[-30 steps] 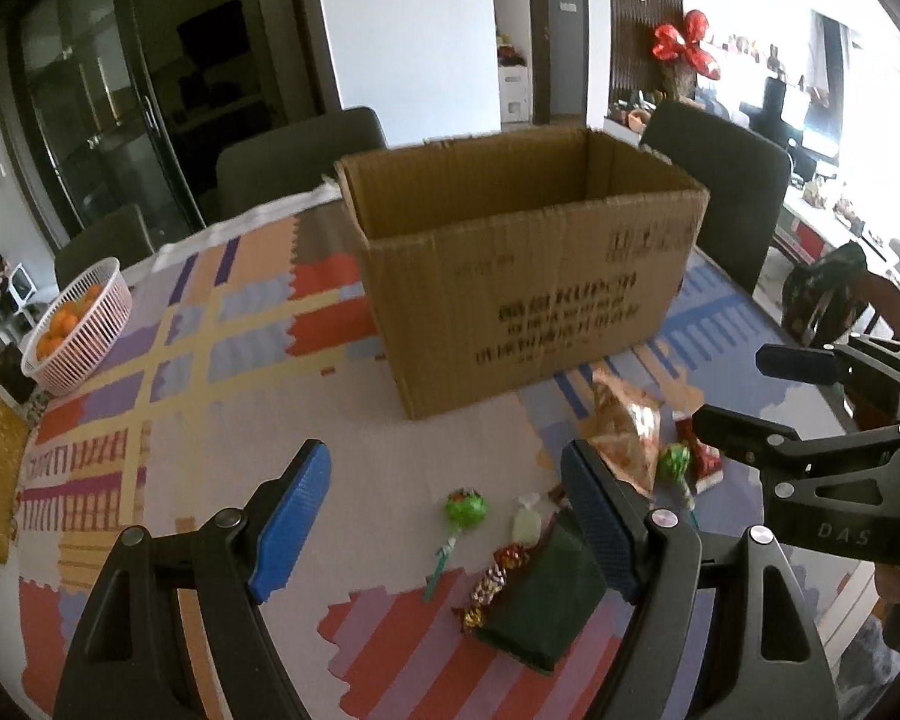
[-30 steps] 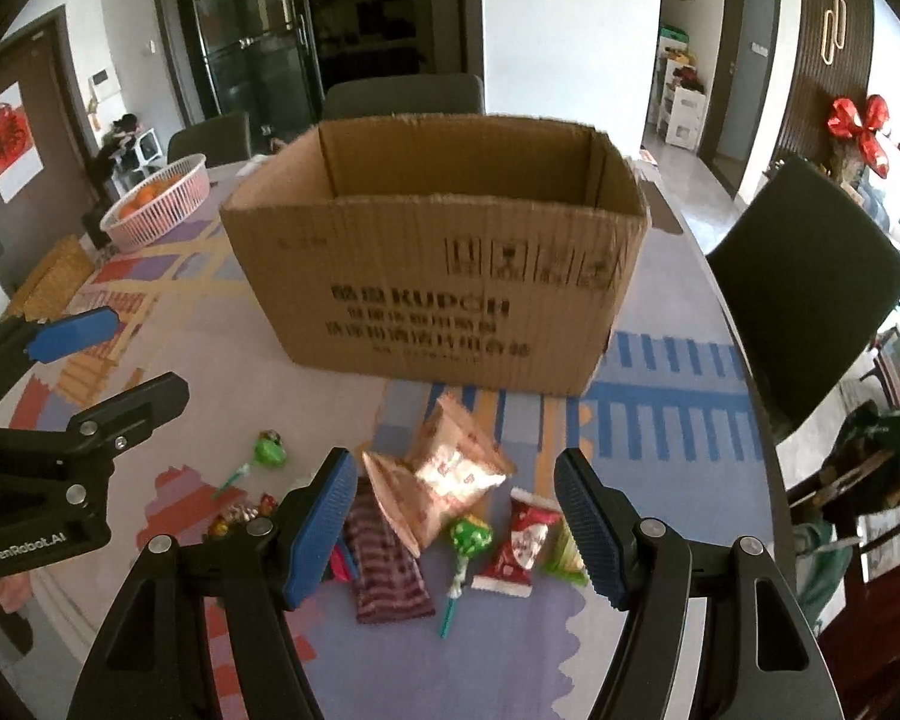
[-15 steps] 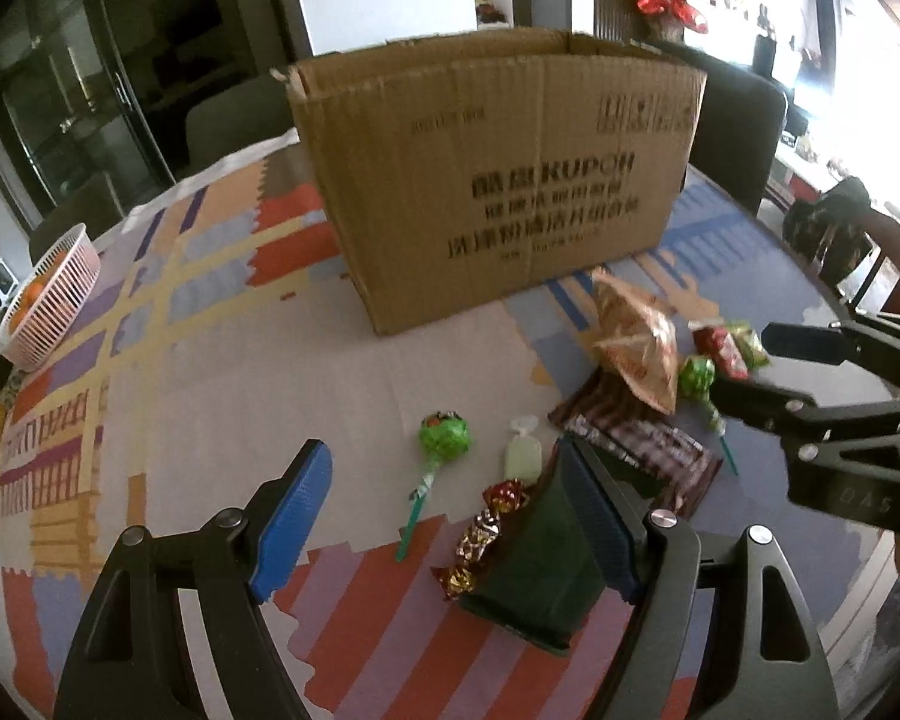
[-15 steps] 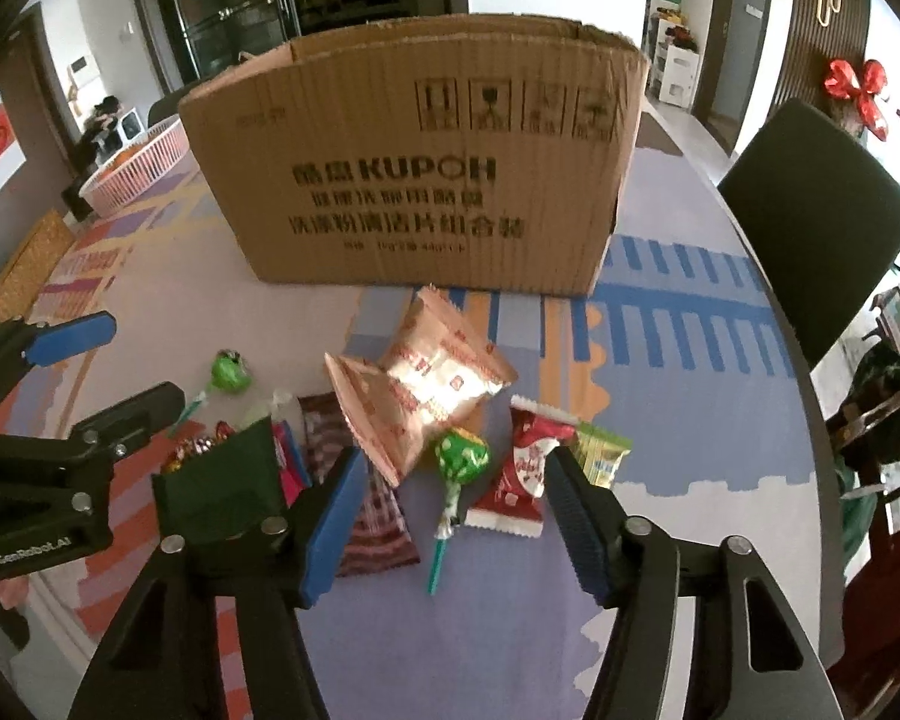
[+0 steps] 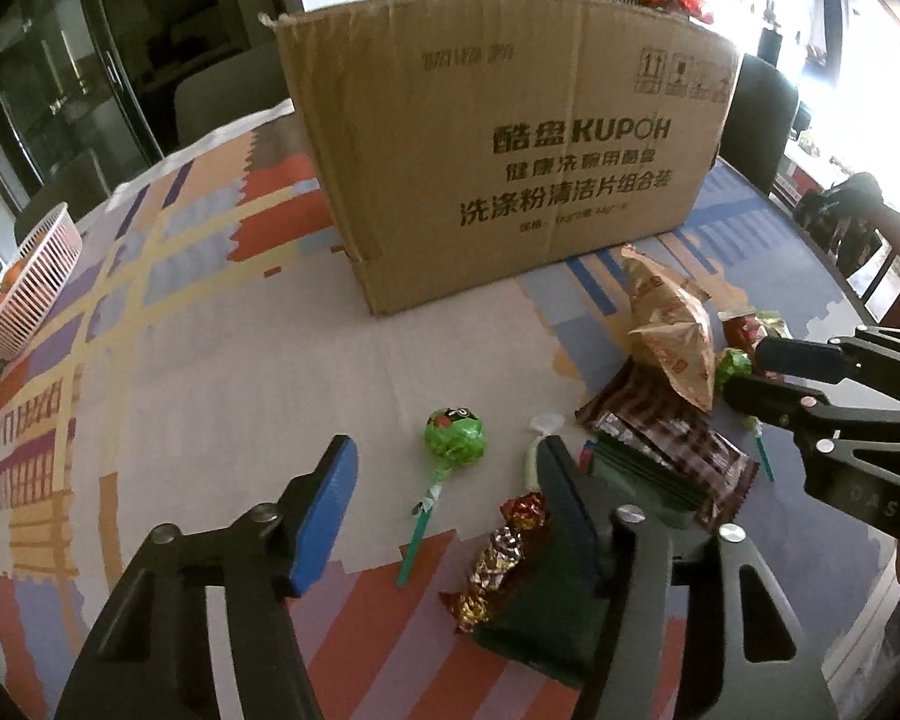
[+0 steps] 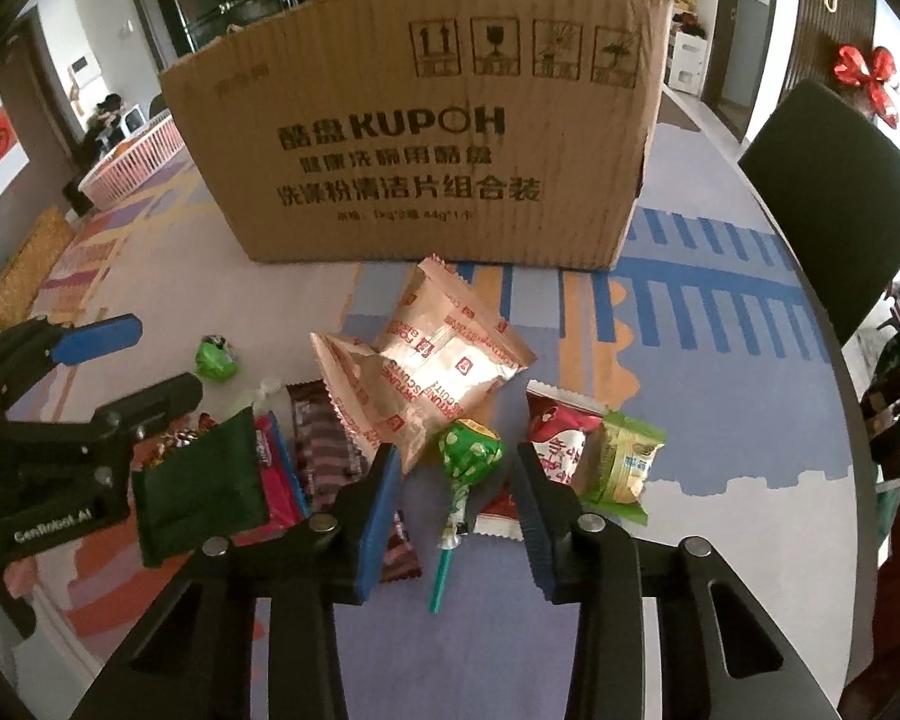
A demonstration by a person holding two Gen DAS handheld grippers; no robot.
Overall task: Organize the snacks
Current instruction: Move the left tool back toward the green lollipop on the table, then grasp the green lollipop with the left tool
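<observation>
Right now your right tool [image 6: 457,501] is spread wide and straddles the lollipop [image 6: 469,451]: head between the pads, stick pointing back at you, nothing gripped yet. My read is that this pick is the step in hand. Come down until the pads are level with the wrapped head, not the stick; the stick is thin and would likely pivot or slip. The left pad sits just beside the corner of the foil pack [image 6: 426,372], and the red pack [image 6: 555,441] is just beside the right pad, so centre on the head before closing or you'll likely pinch a wrapper edge too. Close gently; the crinkly wrap should give some. Your left tool [image 5: 444,501] is also spread and holds nothing; it hangs over the second lollipop [image 5: 455,435], with its right finger close over the small pale candy [image 5: 534,456] and the foil-wrapped candy [image 5: 510,546] — I can't tell if it touches either. Leave that side parked until the right pick is secure. All snacks sit loose on the bench [image 6: 720,360] in front of the box [image 6: 426,120], none visibly inside it from either view. Lift straight up and clear the front wall before releasing.
</observation>
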